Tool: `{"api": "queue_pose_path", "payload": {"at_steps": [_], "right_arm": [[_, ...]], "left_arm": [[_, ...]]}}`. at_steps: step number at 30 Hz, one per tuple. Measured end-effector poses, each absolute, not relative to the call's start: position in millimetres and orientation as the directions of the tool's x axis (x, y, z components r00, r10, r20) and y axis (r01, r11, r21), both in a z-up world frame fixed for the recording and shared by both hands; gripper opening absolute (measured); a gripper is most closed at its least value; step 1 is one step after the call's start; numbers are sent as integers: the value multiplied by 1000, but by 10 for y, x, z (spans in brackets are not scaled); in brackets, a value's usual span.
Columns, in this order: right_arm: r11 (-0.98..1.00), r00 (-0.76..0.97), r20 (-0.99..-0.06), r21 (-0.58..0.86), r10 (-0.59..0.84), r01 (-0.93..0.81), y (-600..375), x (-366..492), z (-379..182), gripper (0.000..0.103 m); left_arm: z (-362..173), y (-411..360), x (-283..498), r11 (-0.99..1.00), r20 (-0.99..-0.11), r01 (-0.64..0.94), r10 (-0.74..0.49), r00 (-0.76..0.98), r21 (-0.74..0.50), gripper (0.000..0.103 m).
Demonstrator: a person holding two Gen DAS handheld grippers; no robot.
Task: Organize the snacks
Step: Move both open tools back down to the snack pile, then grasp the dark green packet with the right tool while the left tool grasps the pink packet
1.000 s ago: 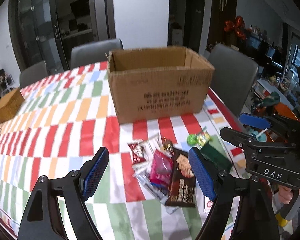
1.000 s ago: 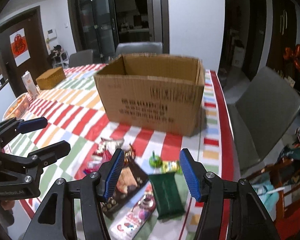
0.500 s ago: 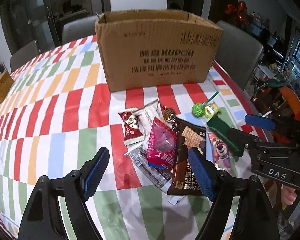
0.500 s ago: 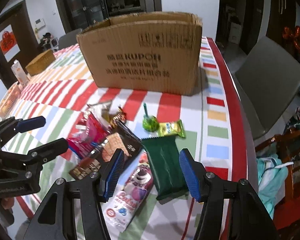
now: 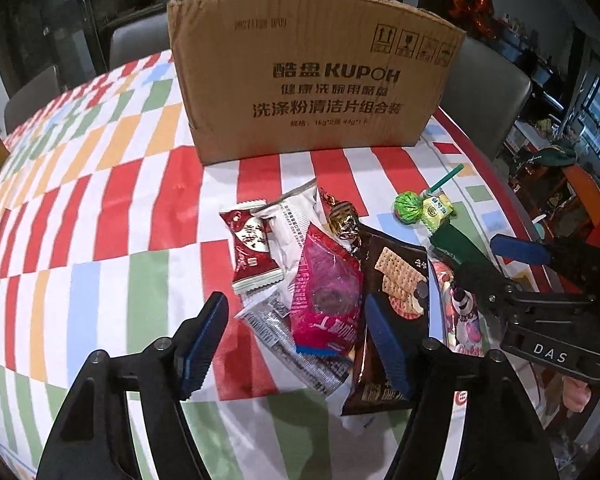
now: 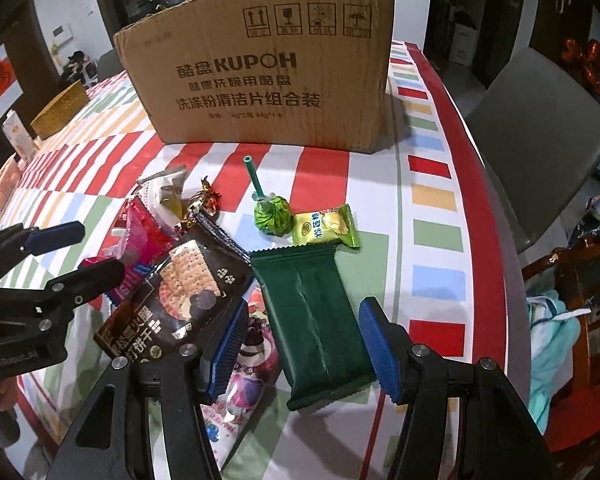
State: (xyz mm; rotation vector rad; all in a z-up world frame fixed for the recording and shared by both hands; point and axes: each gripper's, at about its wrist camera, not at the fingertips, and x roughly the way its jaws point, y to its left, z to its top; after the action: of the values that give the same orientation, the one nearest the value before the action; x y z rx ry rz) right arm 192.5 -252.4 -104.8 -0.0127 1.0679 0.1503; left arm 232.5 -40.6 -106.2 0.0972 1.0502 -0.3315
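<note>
Covering the bench (image 5: 112,216): a checked cloth, its right rim cut off by a red border.
Cardboard box (image 5: 312,76): at 12 o'clock, printed side facing; its inside is hidden.
Snacks: heaped at centre, overlapping, well short of the box.
Dark biscuit packet (image 6: 180,300): partly covering a cartoon-printed packet (image 6: 248,344).
Green packet (image 6: 312,316): flat between the right hand-held gripper (image 6: 300,350) pads, which stand apart from it.
Pink packet (image 5: 326,296): between the left hand-held gripper (image 5: 296,340) pads, closing, not yet pressing.
Lollipop (image 6: 272,216): at 12 o'clock from the green packet, open cloth beyond.
</note>
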Motion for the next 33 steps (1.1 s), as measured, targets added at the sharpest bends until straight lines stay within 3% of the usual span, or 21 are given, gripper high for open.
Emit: {"api": "queue_pose_path", "payload": {"at_steps": [10, 13, 17, 24, 25, 26, 33], "right_arm": [[989, 452, -882, 96, 135, -109, -2580, 2053, -1137, 59], [988, 450, -880, 117, 152, -104, -2599, 2071, -1160, 58], [985, 452, -876, 134, 171, -112, -2593, 2076, -1159, 48], [985, 474, -867, 103, 156, -136, -2552, 2034, -1114, 37], [985, 482, -862, 100, 155, -138, -2551, 2023, -1092, 32], [984, 490, -857, 102, 160, -143, -2547, 2014, -1065, 18], [982, 520, -836, 106, 174, -158, -2552, 1942, -925, 6]], "left_arm": [[-1183, -460, 2448, 941, -868, 303, -271, 417, -149, 55], [-1184, -470, 2454, 937, -867, 305, -288, 407, -169, 43], [-1184, -504, 2437, 934, -864, 314, -294, 408, -169, 37], [-1133, -489, 2386, 938, -857, 306, -290, 426, -165, 36], [-1112, -488, 2373, 938, -854, 307, -290, 432, -163, 36], [-1091, -483, 2358, 938, -852, 307, -289, 437, -161, 36], [-906, -471, 2251, 944, -827, 296, -282, 487, -147, 36]]}}
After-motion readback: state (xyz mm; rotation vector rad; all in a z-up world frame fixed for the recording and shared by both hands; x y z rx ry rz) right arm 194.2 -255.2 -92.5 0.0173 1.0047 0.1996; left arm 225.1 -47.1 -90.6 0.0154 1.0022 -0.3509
